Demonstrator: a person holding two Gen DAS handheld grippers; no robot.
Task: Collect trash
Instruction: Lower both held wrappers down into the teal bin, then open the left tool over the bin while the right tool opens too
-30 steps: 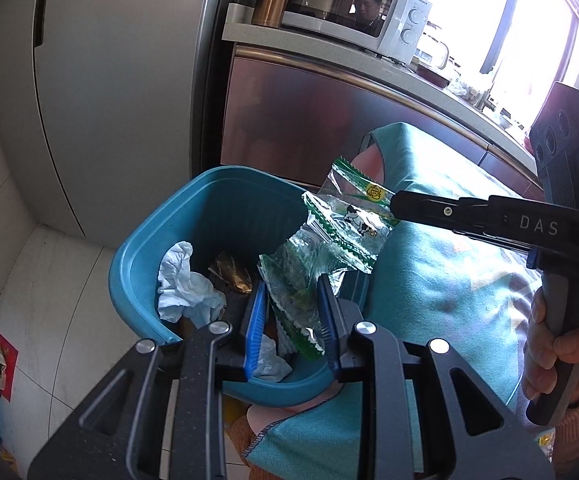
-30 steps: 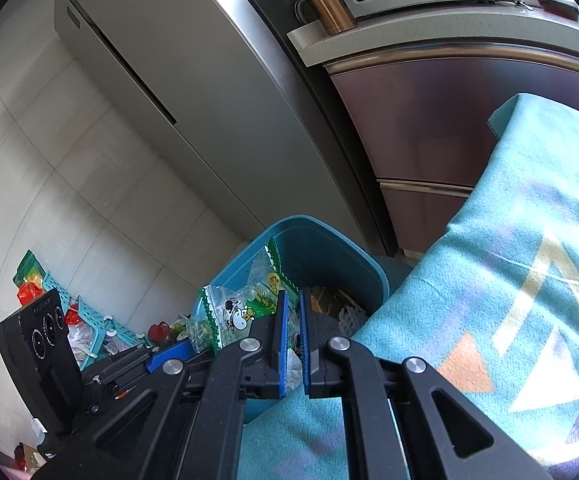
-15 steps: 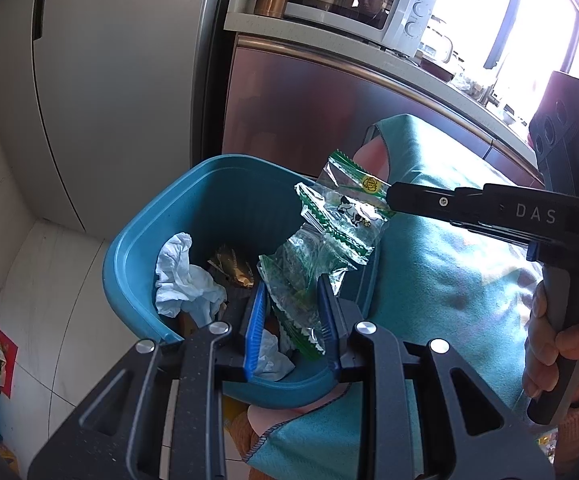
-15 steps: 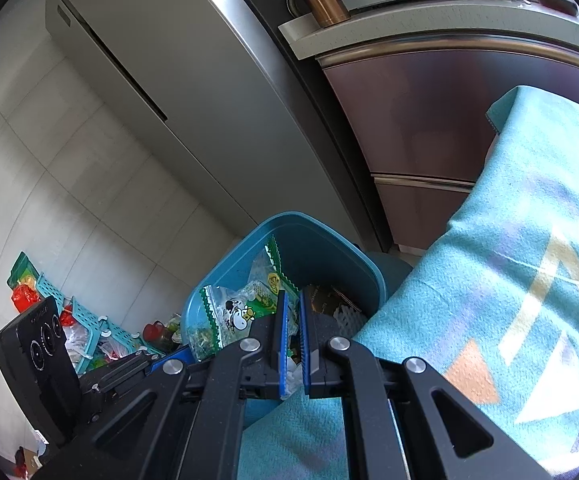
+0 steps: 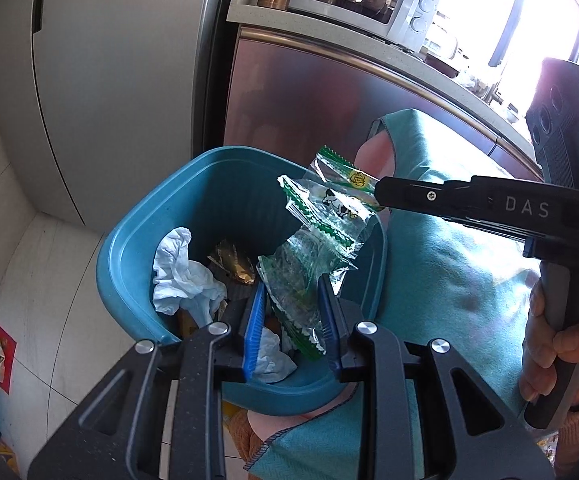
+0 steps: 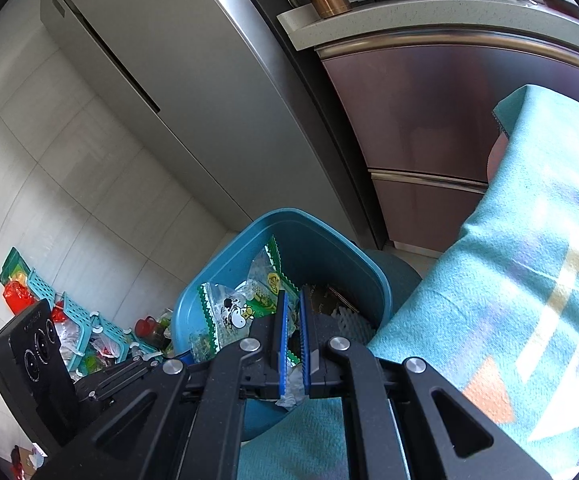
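With the clear green-edged wrappers hanging over the blue bin, pinched above by the right gripper and below by the left gripper (its jaws only partly closed), both should release together, letting them fall inside.

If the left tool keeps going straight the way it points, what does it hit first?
The left tool already has a green wrapper between its fingers. Beyond that, it would likely meet the trash in the blue bin, probably the white tissue; depth is hard to judge.
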